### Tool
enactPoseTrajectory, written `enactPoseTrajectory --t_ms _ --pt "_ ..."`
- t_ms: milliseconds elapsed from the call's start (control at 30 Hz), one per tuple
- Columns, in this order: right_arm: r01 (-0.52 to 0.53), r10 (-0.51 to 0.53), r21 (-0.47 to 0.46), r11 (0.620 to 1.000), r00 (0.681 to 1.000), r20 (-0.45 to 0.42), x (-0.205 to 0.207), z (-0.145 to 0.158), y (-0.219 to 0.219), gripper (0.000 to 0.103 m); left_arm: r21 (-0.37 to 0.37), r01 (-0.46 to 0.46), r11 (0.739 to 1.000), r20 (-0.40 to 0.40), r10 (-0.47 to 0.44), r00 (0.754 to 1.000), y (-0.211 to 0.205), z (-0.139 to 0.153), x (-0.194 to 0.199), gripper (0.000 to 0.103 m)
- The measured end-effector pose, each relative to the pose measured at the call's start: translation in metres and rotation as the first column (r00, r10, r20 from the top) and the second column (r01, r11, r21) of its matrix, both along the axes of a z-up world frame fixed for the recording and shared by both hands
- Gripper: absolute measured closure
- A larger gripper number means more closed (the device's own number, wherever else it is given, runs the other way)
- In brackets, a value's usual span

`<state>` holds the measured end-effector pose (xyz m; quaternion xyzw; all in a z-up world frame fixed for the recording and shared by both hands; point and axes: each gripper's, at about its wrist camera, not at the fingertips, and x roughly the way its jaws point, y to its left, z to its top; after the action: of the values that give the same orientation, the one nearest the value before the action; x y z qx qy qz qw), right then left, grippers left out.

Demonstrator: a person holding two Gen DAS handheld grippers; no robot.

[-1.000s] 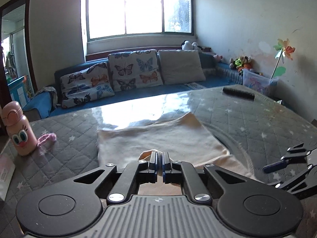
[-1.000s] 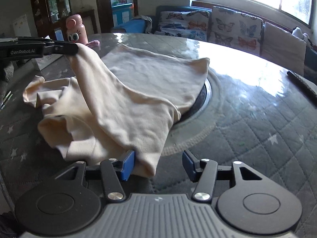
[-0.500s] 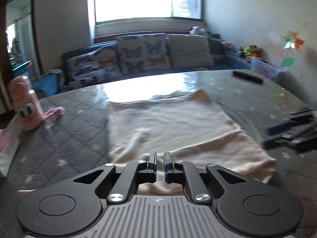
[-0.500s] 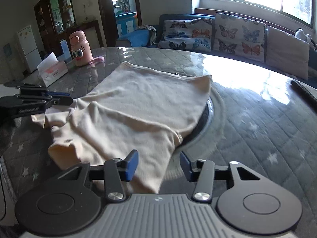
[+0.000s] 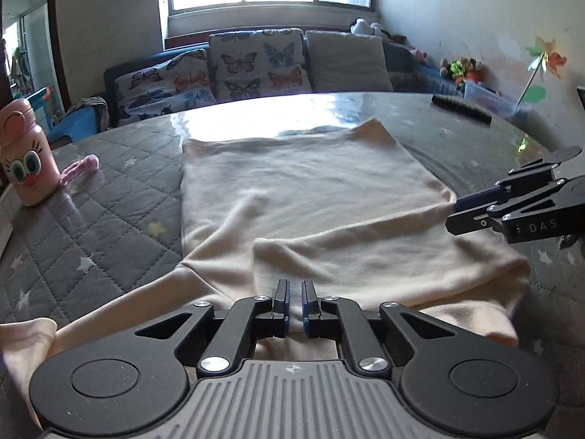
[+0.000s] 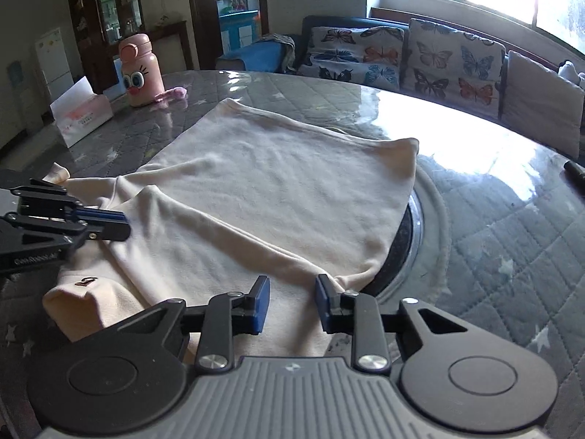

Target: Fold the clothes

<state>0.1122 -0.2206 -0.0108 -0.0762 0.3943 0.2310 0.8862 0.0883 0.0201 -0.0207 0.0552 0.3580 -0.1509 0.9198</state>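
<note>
A cream garment (image 5: pixel 303 190) lies spread on the grey quilted table (image 5: pixel 109 219), with a near flap folded over its body. My left gripper (image 5: pixel 295 303) sits low at the near edge of that flap, its fingers almost together with a thin layer of cloth between them. In the right wrist view it (image 6: pixel 122 225) rests on the garment's (image 6: pixel 278 190) left side. My right gripper (image 6: pixel 292 303) stands open just above the garment's near right edge, cloth showing under the gap. From the left wrist view it (image 5: pixel 451 212) hovers at the garment's right side.
A pink cartoon bottle (image 6: pixel 140 71) and a tissue box (image 6: pixel 82 115) stand at the table's far left. A pink cloth scrap (image 5: pixel 82 168) lies beside the bottle. A dark remote (image 5: pixel 460 108) lies at the far right. A round turntable rim (image 6: pixel 416 226) shows under the garment. A sofa with cushions stands behind the table.
The left gripper carried the lifted sleeve down and over, laying it flat on the garment. The right gripper stayed open near the right edge, moving only slightly.
</note>
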Motion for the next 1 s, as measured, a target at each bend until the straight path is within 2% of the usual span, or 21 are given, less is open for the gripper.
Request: enactPoseTrajectory --t_ms 233,400,567,733,833,900,1000 --pt "-0.048 0.048 -0.003 0.999 0.999 -0.003 0.009 -0.002 0.022 0.077 -0.014 0.003 1.0 0.011 -0.003 1.0 -0.007 -0.001 0.015 0.094" --pt "-0.052 0.051 -0.031 0.998 0.998 -0.037 0.018 -0.014 0.034 0.077 -0.012 -0.038 0.999 0.011 0.038 0.999 0.003 -0.005 0.021 0.095" --pt "-0.082 0.082 -0.023 0.996 0.996 -0.019 0.018 -0.008 0.044 0.076 -0.022 -0.074 0.997 0.019 0.075 0.997 0.019 0.001 0.013 0.094" --pt "-0.152 0.152 -0.008 0.988 0.988 -0.021 0.021 -0.009 0.076 0.076 -0.02 -0.135 0.991 0.057 0.136 0.989 0.043 0.015 -0.005 0.093" --pt "-0.195 0.195 -0.002 0.981 0.981 -0.026 0.017 -0.012 0.094 0.076 0.001 -0.19 0.982 0.086 0.19 0.978 0.062 0.022 -0.02 0.086" --pt "-0.224 0.224 -0.001 0.975 0.974 -0.025 0.013 -0.014 0.105 0.076 0.018 -0.234 0.972 0.105 0.231 0.967 0.075 0.024 -0.029 0.075" --pt "-0.26 0.26 -0.036 0.965 0.965 0.01 0.003 -0.017 0.121 0.076 0.035 -0.294 0.955 0.12 0.288 0.95 0.094 0.025 -0.042 0.069"
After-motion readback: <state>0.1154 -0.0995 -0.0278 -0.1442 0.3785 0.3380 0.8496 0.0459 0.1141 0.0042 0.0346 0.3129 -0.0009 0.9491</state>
